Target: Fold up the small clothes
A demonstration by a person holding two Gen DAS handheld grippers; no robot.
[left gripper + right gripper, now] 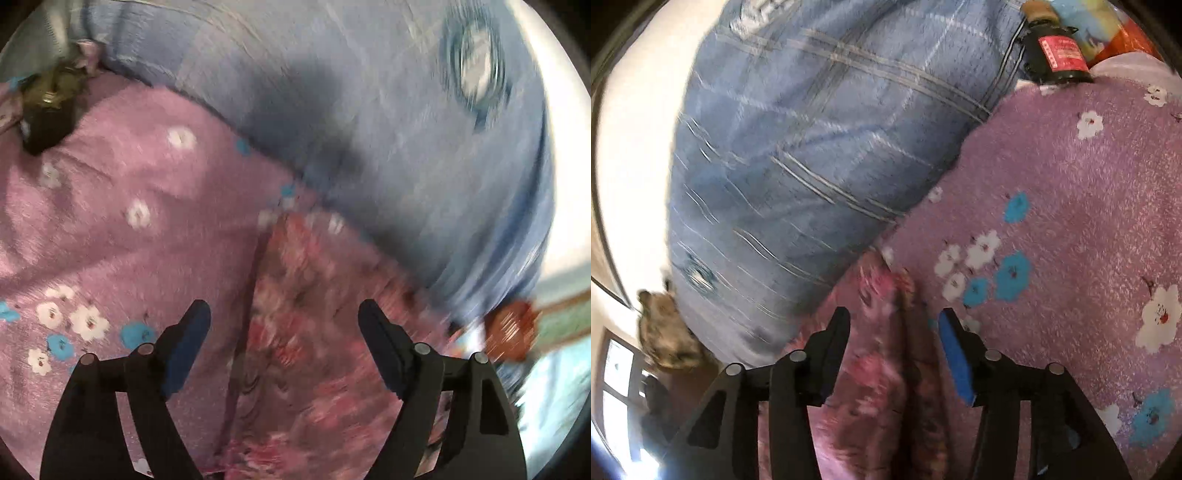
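Mostly blurred pink floral garment (314, 332), edges indistinct.

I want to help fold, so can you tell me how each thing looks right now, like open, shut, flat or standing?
Left claw: open, holding nothing.
Right claw: open, fingers either side of the small cloth.
Small pink-and-red flowered cloth: lying rumpled, with a ridge between the right claw's fingers.
Purple fuzzy blanket with white and blue flowers: spread out underneath.
Blue checked quilt: bunched up behind.
Dark bottle with red label: lying tipped over; whether capped, unclear.

garment (314, 332) on blanket (129, 221), pillow (369, 110) behind
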